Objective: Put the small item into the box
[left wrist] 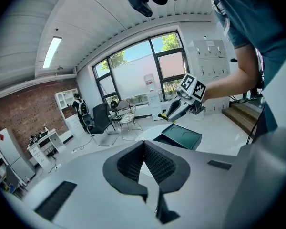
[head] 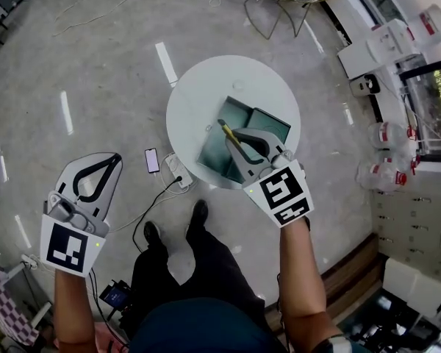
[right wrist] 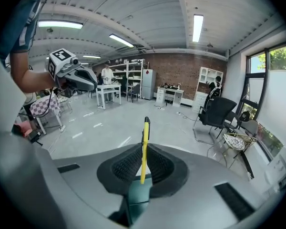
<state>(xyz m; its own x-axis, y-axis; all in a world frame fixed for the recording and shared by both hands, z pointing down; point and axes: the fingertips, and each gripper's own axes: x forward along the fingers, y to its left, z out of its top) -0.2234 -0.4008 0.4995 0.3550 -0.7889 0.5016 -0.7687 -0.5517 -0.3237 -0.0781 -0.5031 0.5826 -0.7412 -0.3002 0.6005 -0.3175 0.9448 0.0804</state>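
right gripper [head: 233, 134]: clamped on the small item [head: 228, 137], a thin yellow stick with a dark tip (a pen, by the look of it). In the right gripper view the stick stood up between its jaws.
small item's place: held in the air over the box [head: 269, 123], not yet inside. Whether its lower end touched anything could not be told.
box: dark green, lying open on the round white table [head: 206, 87], its two parts side by side.
left gripper [head: 110, 162]: jaws pressed together on nothing, hanging well off the table to the left, over the floor.
step in hand: judged to be the carry over the box, ready for lowering.
how to do it well: bring the stick down until its lower end was close to the box's bottom. Lean it flatter so that its whole length fell inside one part, and only then ease the jaws apart.
what could go wrong: let go upright and from high up, the stick would likely bounce or roll over the low wall.
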